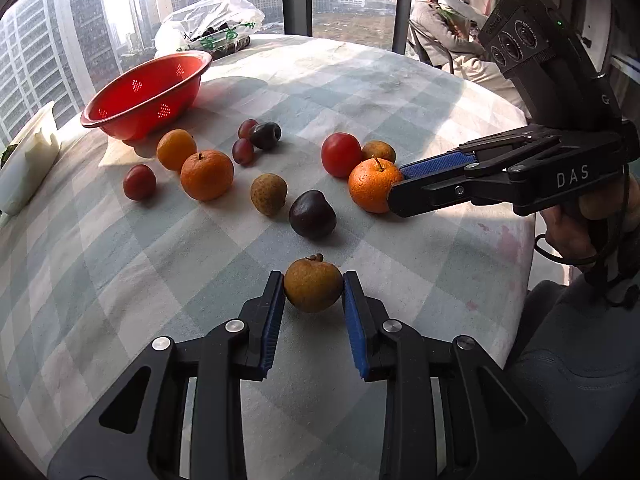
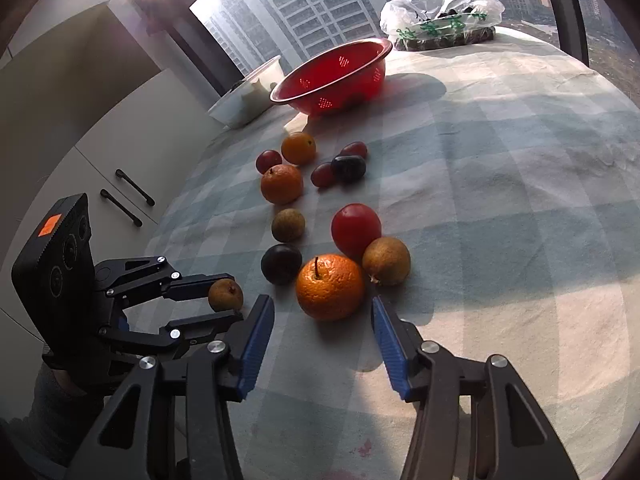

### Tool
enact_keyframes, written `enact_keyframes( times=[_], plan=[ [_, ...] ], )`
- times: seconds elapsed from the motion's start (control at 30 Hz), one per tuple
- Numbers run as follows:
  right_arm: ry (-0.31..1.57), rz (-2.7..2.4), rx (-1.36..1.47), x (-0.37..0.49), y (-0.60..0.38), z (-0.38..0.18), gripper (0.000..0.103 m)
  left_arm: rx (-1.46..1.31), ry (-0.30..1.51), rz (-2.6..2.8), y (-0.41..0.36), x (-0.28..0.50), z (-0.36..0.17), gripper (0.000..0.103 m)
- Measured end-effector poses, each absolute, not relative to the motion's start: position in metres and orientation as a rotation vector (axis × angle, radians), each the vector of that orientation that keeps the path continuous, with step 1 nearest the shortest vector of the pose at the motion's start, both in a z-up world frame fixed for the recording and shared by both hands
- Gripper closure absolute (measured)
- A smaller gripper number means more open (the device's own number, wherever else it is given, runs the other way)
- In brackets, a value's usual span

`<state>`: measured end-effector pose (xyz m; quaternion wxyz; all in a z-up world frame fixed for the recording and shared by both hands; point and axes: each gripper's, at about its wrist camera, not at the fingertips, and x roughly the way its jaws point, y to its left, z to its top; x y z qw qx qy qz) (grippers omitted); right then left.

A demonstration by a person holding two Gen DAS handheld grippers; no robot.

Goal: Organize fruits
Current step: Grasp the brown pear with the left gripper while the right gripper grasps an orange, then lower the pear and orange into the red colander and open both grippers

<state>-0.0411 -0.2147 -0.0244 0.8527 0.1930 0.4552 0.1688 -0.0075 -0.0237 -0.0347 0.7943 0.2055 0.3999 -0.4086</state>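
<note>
My left gripper (image 1: pixel 313 286) is shut on a small brown pear-like fruit (image 1: pixel 313 286) near the table's front edge; it also shows in the right wrist view (image 2: pixel 225 295). My right gripper (image 2: pixel 323 314) is open, its jaws just short of a stemmed orange (image 2: pixel 330 287) on either side. That orange (image 1: pixel 374 186) touches the right gripper's tips in the left wrist view. Around it lie a red tomato-like fruit (image 2: pixel 356 230), a brown fruit (image 2: pixel 386 261) and a dark plum (image 2: pixel 281 263). A red colander (image 1: pixel 148 94) stands empty at the back left.
More fruit lies scattered on the checked tablecloth (image 1: pixel 120 260): another orange (image 1: pixel 207 175), a yellow-orange fruit (image 1: pixel 176 149), small red plums, a dark plum (image 1: pixel 265 135). A plastic bag (image 1: pixel 212 24) and a white container (image 1: pixel 30 160) sit near the table's edges. A person (image 1: pixel 436 28) sits beyond.
</note>
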Motion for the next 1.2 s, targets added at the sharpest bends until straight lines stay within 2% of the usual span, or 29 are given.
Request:
enact_keyframes(
  times=[0.2, 0.47, 0.8, 1.2],
  plan=[
    [0.976, 0.307, 0.414, -0.032, -0.213, -0.025, 0.052, 0.415, 0.860, -0.870, -0.016, -0.008, -0.035, 0.076],
    [0.979, 0.256, 0.320, -0.026, -0.203, -0.024, 0.062, 0.390, 0.854, -0.873, -0.013, -0.007, -0.037, 0.076],
    [0.978, 0.313, 0.322, -0.032, -0.201, -0.018, 0.064, 0.350, 0.840, -0.853, -0.003, -0.001, -0.032, 0.076],
    [0.878, 0.329, 0.344, -0.018, -0.221, 0.016, 0.064, 0.284, 0.771, -0.781, 0.022, 0.038, 0.003, 0.076]
  ],
)
